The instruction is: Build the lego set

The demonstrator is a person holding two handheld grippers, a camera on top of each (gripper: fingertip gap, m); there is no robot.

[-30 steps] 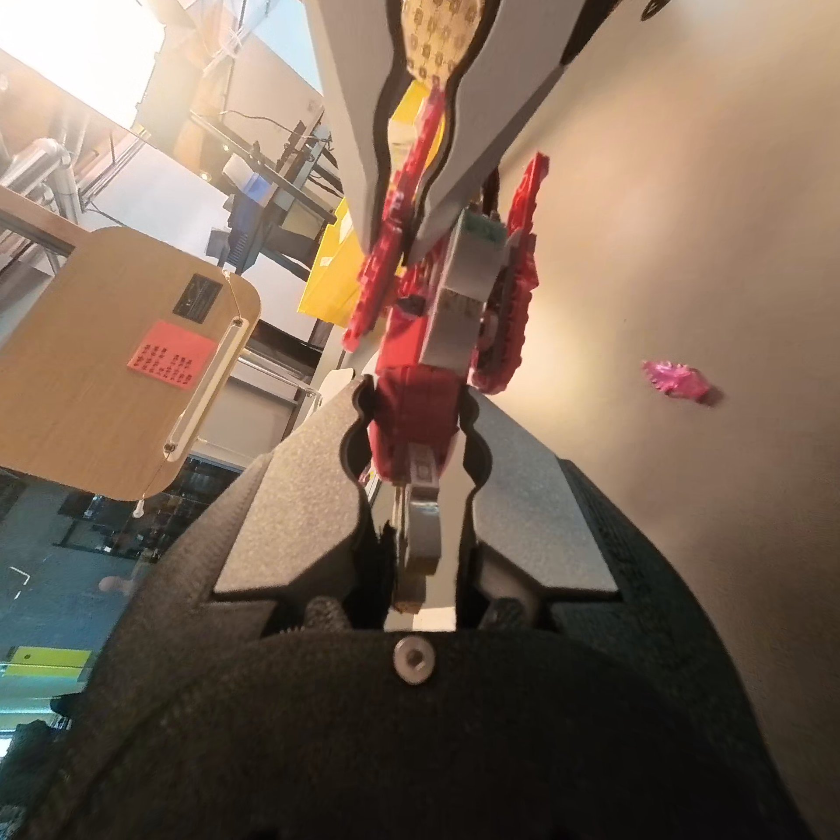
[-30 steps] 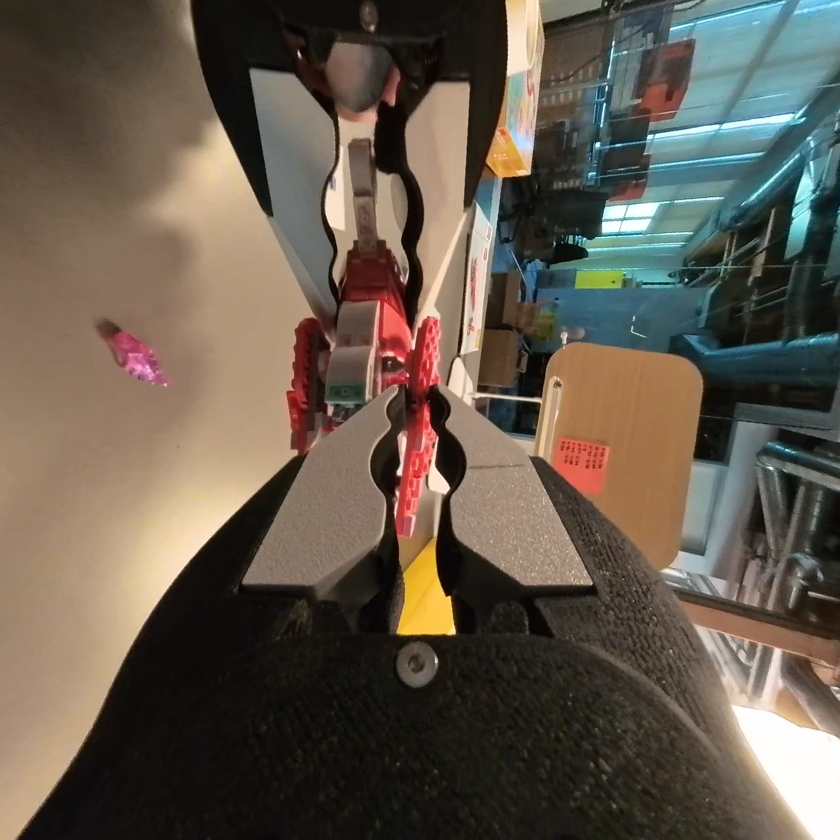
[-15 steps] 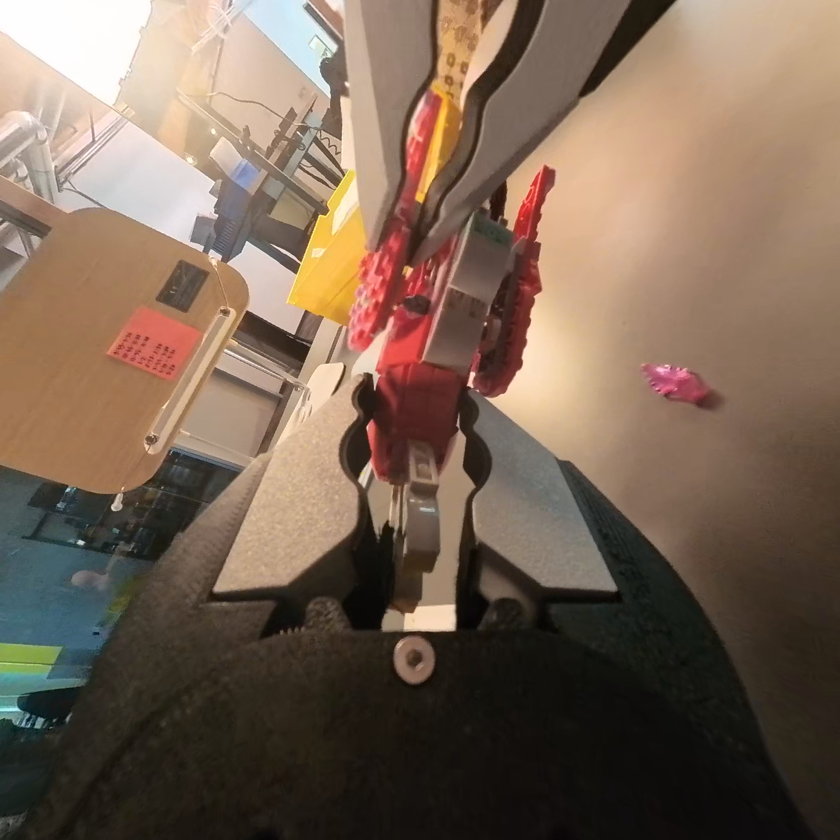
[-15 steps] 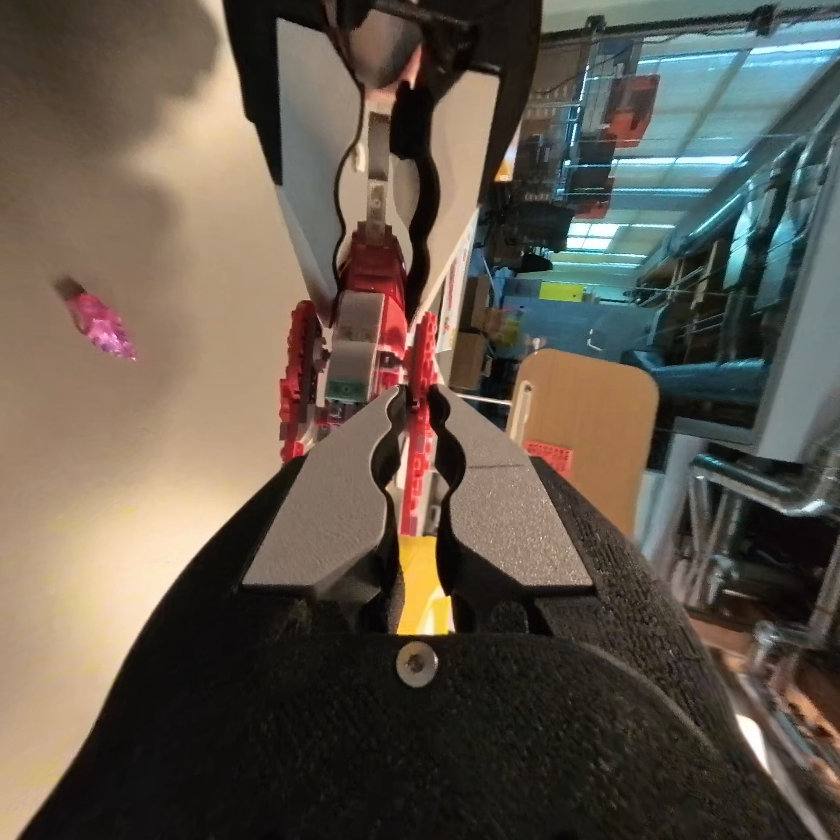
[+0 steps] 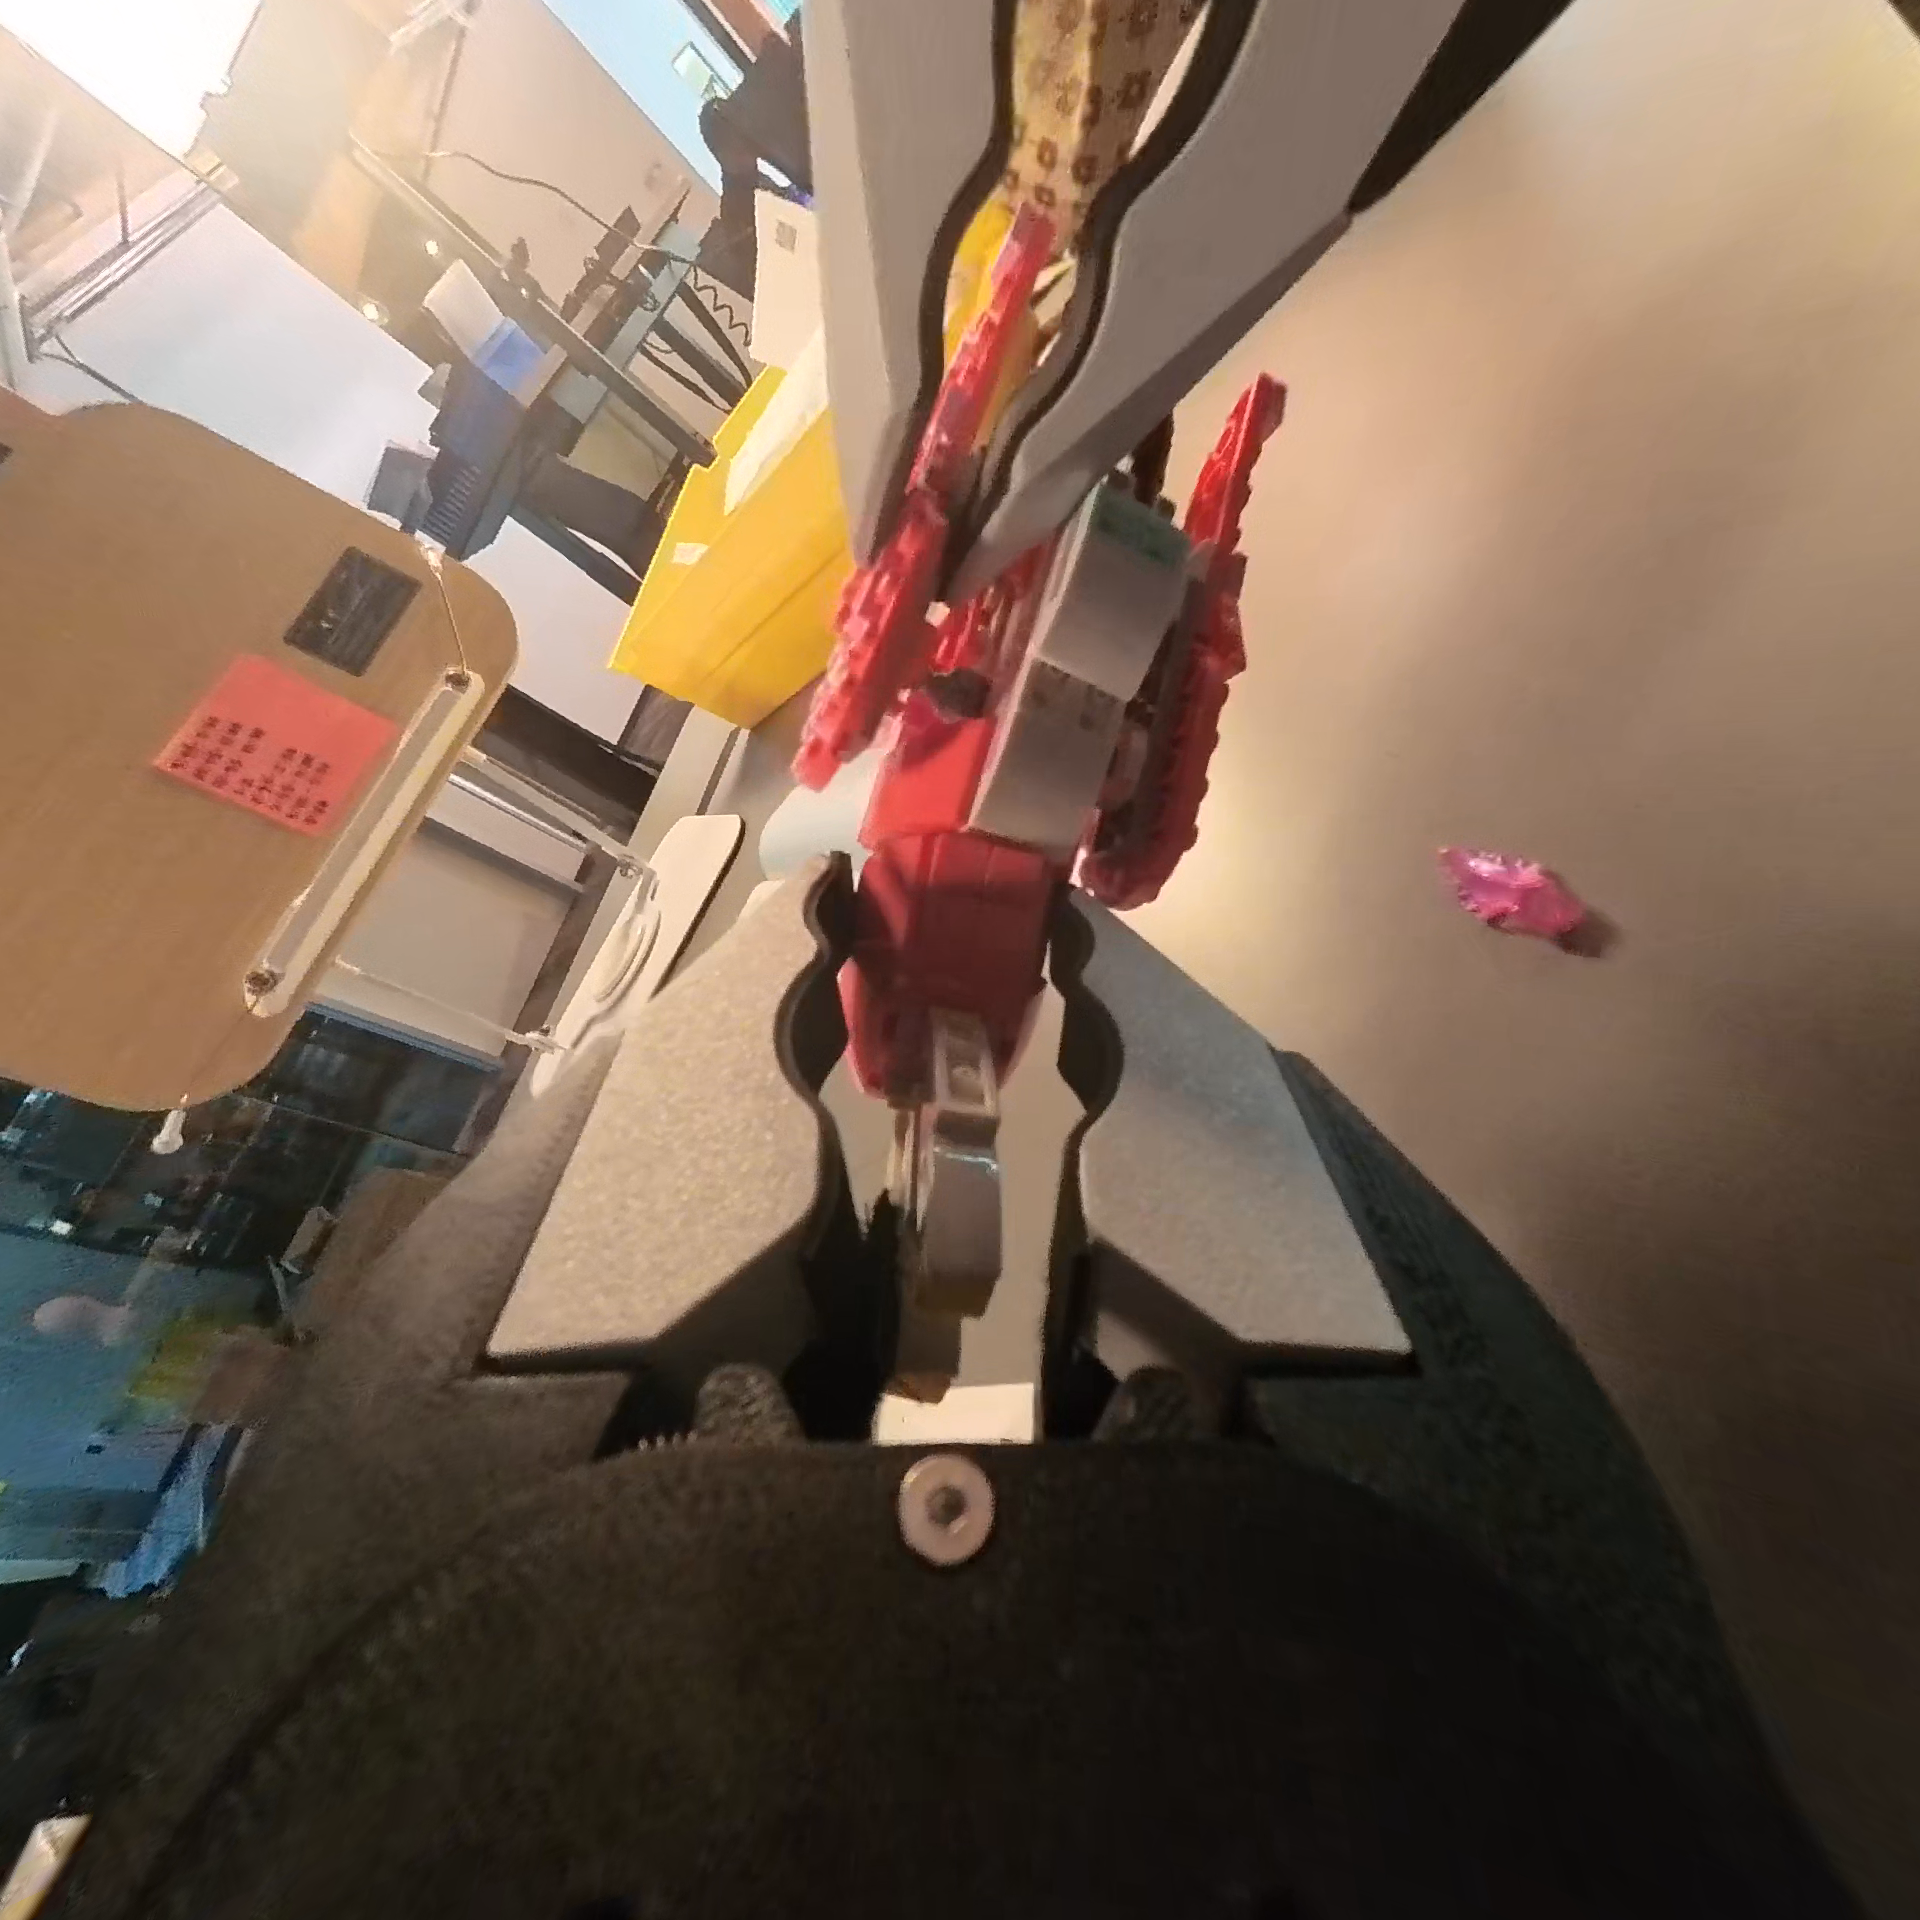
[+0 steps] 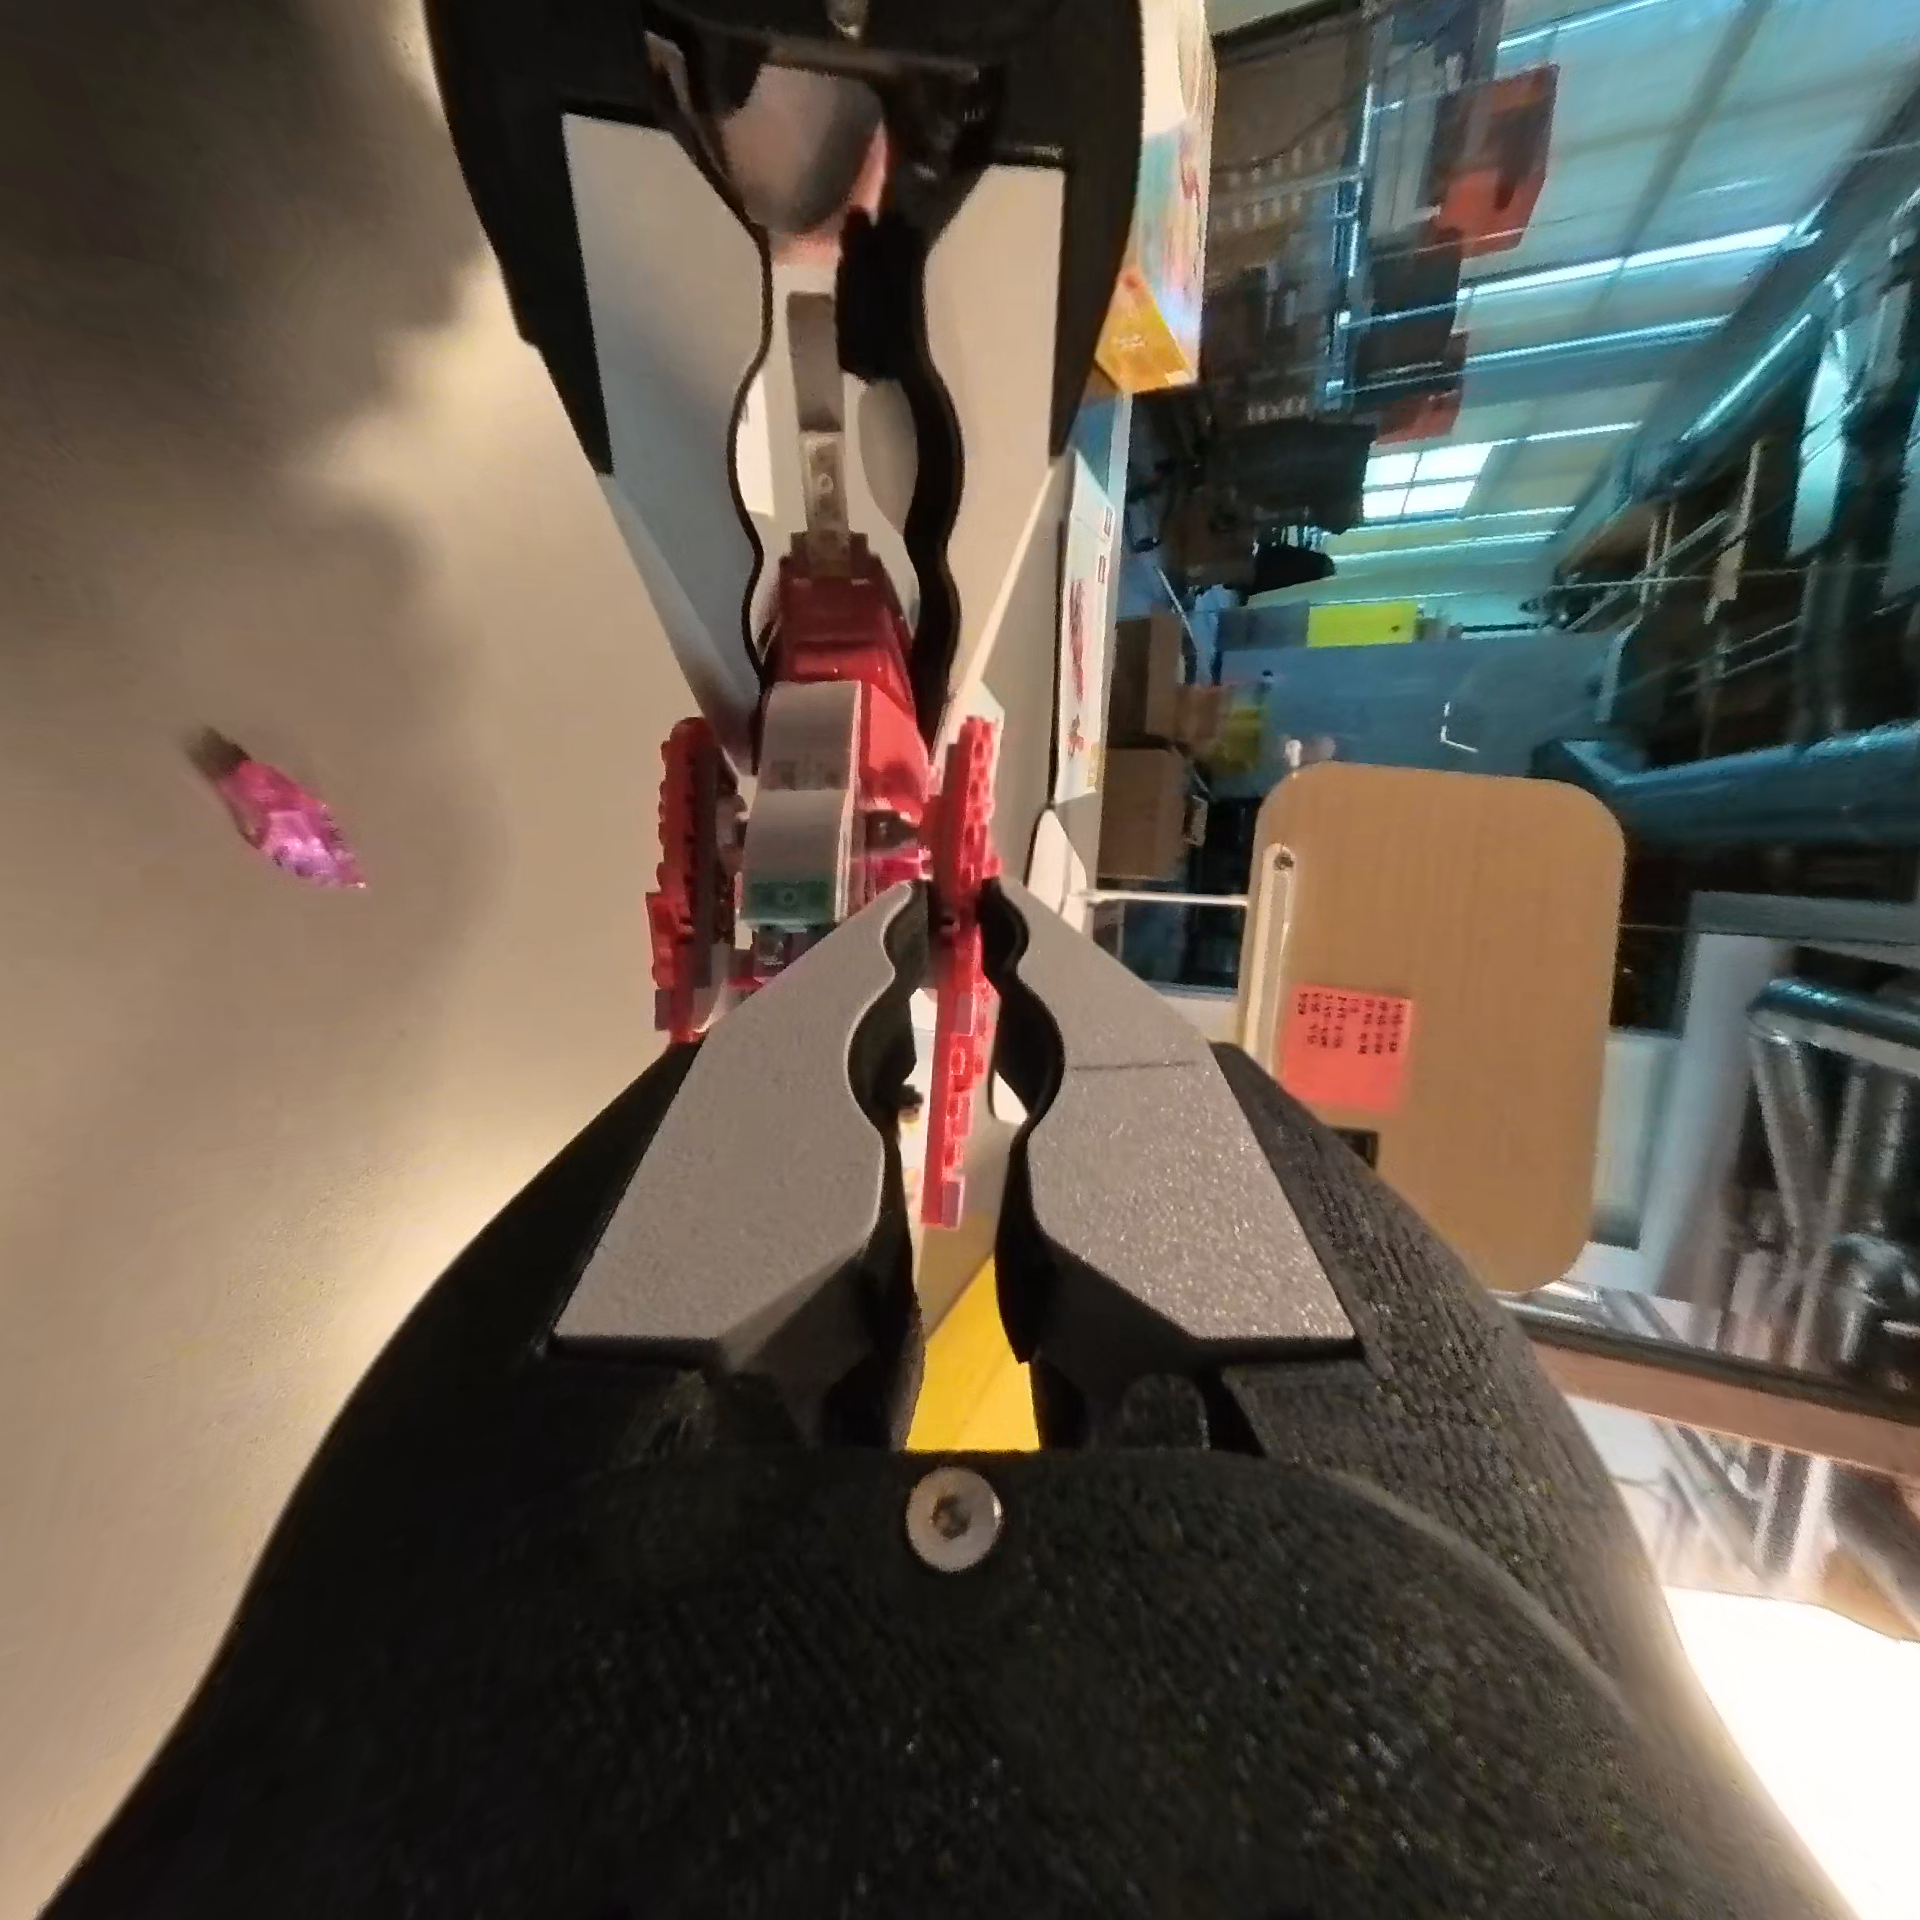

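Observation:
A red and grey brick-built model [image 5: 1039, 717] hangs between my two grippers, above a pale table [image 5: 1558, 520]. My left gripper [image 5: 940, 883] is shut on the model's dark red body end; a grey brick tail [image 5: 961, 1174] runs back between the fingers. My right gripper [image 6: 956, 904] is shut on a thin red studded wing plate [image 6: 961, 997] of the same model [image 6: 821, 810]. Each gripper shows in the other's view, facing it: the right one [image 5: 966, 499] in the left wrist view, the left one [image 6: 842, 665] in the right wrist view.
A pink translucent crystal piece [image 5: 1512, 899] lies on the table, also in the right wrist view [image 6: 286, 821]. A yellow bin [image 5: 748, 582] stands at the table's edge. A wooden board with a red label [image 5: 229, 727] stands beyond the table [image 6: 1444, 997]. Tip to tip, the grippers are about 5 cm apart.
Both grippers keep their hold on the model. The pair has swung a little, so the background has shifted in both views; the wooden board has moved sideways in both views.

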